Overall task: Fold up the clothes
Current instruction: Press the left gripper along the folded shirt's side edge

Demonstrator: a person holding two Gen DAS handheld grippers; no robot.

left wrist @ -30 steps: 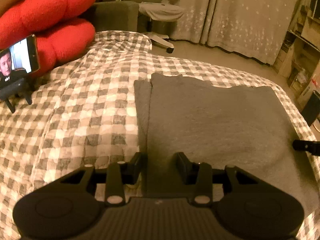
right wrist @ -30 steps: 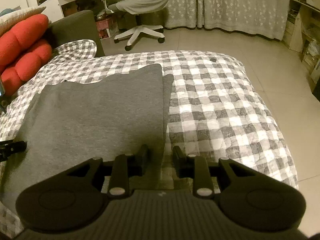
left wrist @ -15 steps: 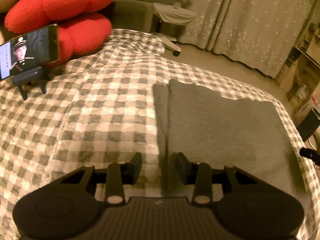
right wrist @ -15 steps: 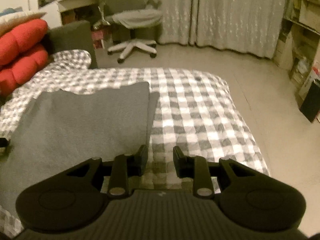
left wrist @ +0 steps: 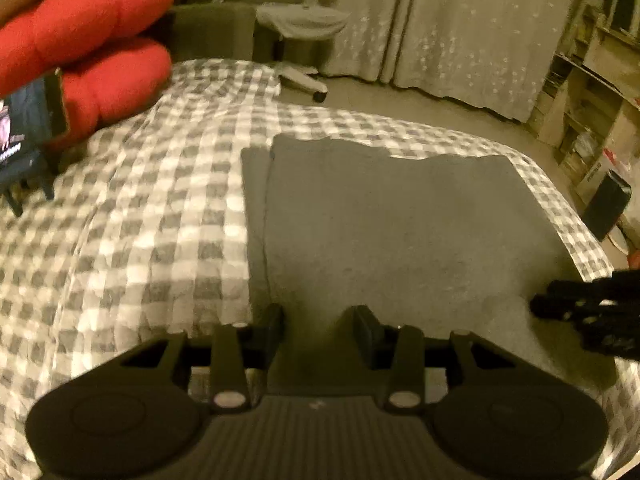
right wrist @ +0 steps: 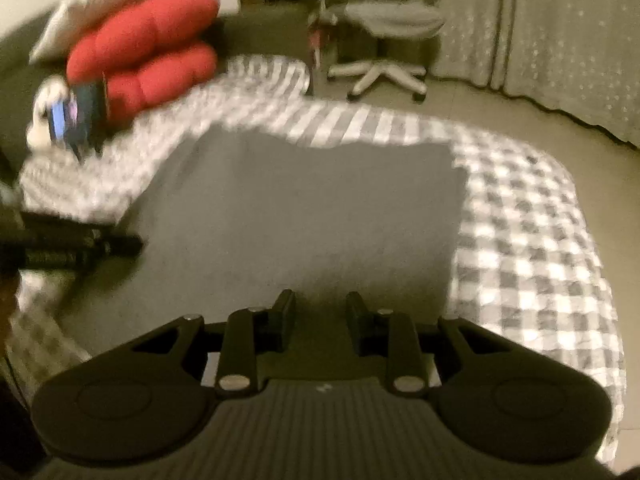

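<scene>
Grey knit fabric, a folded garment (left wrist: 400, 232), fills the centre and right of the left wrist view, lying flat on the checked bed cover (left wrist: 132, 240) with a narrower under-layer showing as a strip along its left edge, which reads as one side already turned in. At the bottom of the frame the left hand-held gripper (left wrist: 318, 320) has its fingers spread and holds nothing, poised over the garment's near left corner, likely placed for a pinch there. Another black gripper pokes in at the right edge. In the right wrist view, which is blurred, the garment (right wrist: 304, 216) covers mid-frame, and the right hand-held gripper (right wrist: 320, 312) is likewise spread and empty above the near edge. Red cushions (right wrist: 144, 52) sit upper left beside a phone (right wrist: 74, 118).
</scene>
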